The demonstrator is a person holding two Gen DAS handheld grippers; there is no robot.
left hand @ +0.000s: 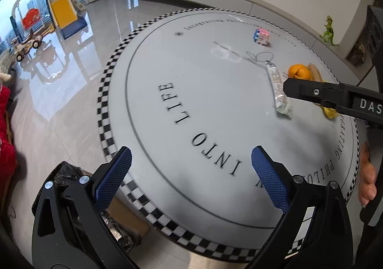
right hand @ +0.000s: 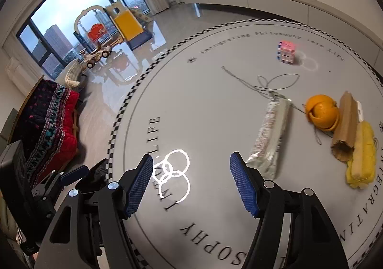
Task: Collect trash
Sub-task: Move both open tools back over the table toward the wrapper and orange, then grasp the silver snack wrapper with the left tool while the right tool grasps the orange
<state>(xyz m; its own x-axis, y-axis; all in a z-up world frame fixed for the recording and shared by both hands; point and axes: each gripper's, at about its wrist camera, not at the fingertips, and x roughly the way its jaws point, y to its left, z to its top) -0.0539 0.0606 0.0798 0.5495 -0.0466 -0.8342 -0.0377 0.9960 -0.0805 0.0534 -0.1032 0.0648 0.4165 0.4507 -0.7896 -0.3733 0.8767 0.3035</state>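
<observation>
On the round grey table (left hand: 167, 58) lie a crumpled clear snack wrapper (right hand: 270, 134) (left hand: 278, 87), an orange peel (right hand: 322, 111) (left hand: 299, 71), a brown cardboard piece (right hand: 344, 125) and a yellow peel (right hand: 361, 156). My right gripper (right hand: 191, 156) hovers over the table just left of the wrapper's near end, open and empty. My left gripper (left hand: 191, 149) is over the table's near edge, open, with nothing between its blue pads (left hand: 119, 173). One black finger of the right gripper (left hand: 311, 94) crosses the left wrist view in front of the peels.
A pink and blue cube (right hand: 286, 52) stands toward the far side of the table. Under the table's near left edge sit a black bag (left hand: 67, 173) and a cardboard box (left hand: 129, 218). A red blanket (right hand: 55, 130), toys and a yellow slide (right hand: 129, 24) stand on the glossy floor.
</observation>
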